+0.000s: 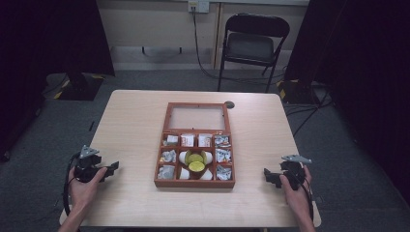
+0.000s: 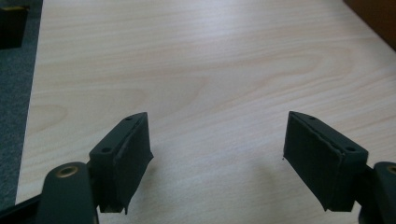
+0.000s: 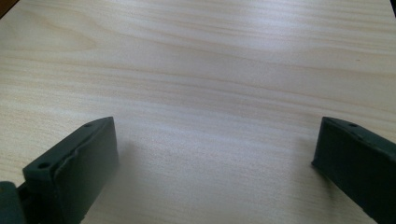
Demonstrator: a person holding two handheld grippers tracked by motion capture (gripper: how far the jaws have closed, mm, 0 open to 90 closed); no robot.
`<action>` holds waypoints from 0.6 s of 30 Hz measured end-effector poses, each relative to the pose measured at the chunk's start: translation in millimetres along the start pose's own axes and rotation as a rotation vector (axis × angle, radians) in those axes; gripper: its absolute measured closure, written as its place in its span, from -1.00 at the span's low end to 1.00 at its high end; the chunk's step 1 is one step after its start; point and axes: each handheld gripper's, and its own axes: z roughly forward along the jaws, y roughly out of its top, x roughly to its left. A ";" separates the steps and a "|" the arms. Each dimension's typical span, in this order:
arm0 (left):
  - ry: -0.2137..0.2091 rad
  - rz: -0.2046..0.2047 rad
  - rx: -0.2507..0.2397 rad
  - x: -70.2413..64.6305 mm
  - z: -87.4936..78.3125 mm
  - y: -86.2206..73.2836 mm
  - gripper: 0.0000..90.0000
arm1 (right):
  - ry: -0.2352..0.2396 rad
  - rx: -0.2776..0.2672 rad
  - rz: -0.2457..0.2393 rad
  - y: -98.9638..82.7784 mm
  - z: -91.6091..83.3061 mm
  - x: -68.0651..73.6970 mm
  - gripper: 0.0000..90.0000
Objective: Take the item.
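A brown wooden box [image 1: 195, 183] lies open in the middle of the table, its glass-paned lid [image 1: 197, 117] flat behind it. Its compartments hold wrapped sachets [image 1: 168, 157], and the centre ones hold white cups and yellow-green round pieces [image 1: 196, 162]. My left gripper [image 1: 112, 168] rests near the table's front left, a hand around it. In the left gripper view the jaws stand wide apart [image 2: 217, 154] over bare wood. My right gripper [image 1: 269, 176] rests at the front right. Its jaws [image 3: 215, 158] are also spread with nothing between them.
The light wooden table [image 1: 130, 121] has bare room on both sides of the box. A black folding chair [image 1: 252, 46] stands beyond the far edge, with cables on the grey floor. A small dark round piece [image 1: 229, 104] sits by the lid's far right corner.
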 end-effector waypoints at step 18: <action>-0.111 0.071 -0.043 -27.8 -6.4 13.8 -0.40 | 0.000 0.000 0.000 0.0 0.1 0.0 -1.00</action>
